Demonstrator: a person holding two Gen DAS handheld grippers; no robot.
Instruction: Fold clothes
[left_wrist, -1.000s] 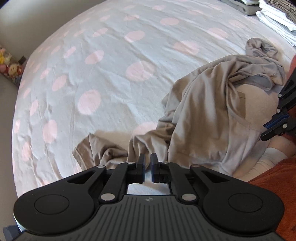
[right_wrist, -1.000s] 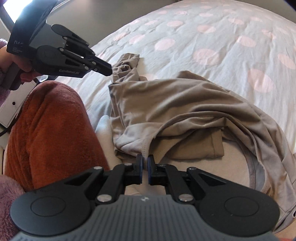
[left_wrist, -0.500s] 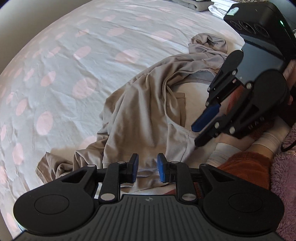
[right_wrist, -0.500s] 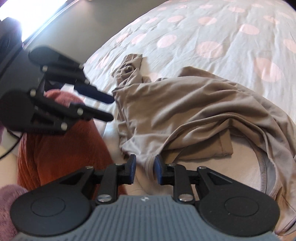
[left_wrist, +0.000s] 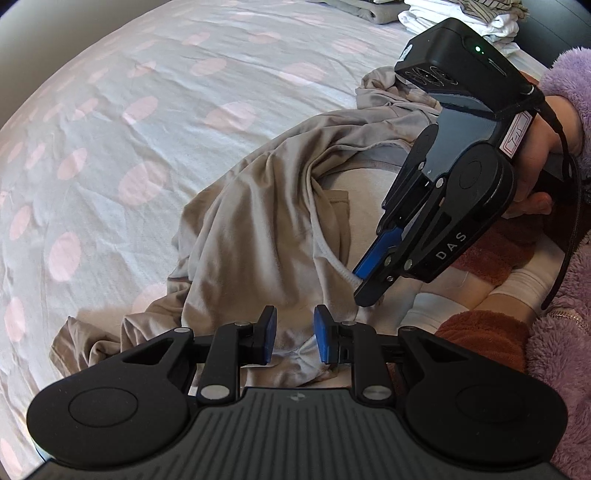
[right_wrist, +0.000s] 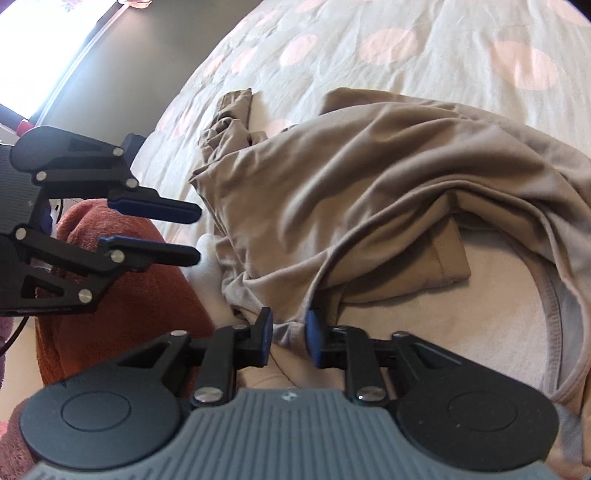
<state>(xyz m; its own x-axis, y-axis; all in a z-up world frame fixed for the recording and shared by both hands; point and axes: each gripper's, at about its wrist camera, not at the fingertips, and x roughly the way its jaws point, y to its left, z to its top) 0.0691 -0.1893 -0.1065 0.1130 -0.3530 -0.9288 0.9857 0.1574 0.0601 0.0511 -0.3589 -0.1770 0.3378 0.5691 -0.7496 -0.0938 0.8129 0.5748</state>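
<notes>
The left gripper (left_wrist: 294, 334) had its blue-padded fingers (left_wrist: 266, 336) set a little apart over the bunched near hem of the beige shirt (left_wrist: 258, 206), the cloth lying below the gap and neither pad pressing on it. The right gripper (right_wrist: 289, 338) was closing, a fold of the shirt's hem rising between its fingers (right_wrist: 264, 334), which stood slightly apart and did not yet pinch it. In the left view that right gripper (left_wrist: 364, 282) slanted down to the shirt's pale edge, gripped by a hand (left_wrist: 535, 162) in a fluffy lilac sleeve (left_wrist: 565, 81).

The shirt lay crumpled on a bed (left_wrist: 147, 110) covered by a pale blue sheet with pink dots, beside rust-coloured trousers (right_wrist: 110, 295). Folded clothes (left_wrist: 461, 18) were stacked at the far edge, and a bright window (right_wrist: 44, 44) lit the room.

A second earlier both pairs of fingers were nearly shut; half a second ago the right pair stood wider than now, while the left pair was the same
</notes>
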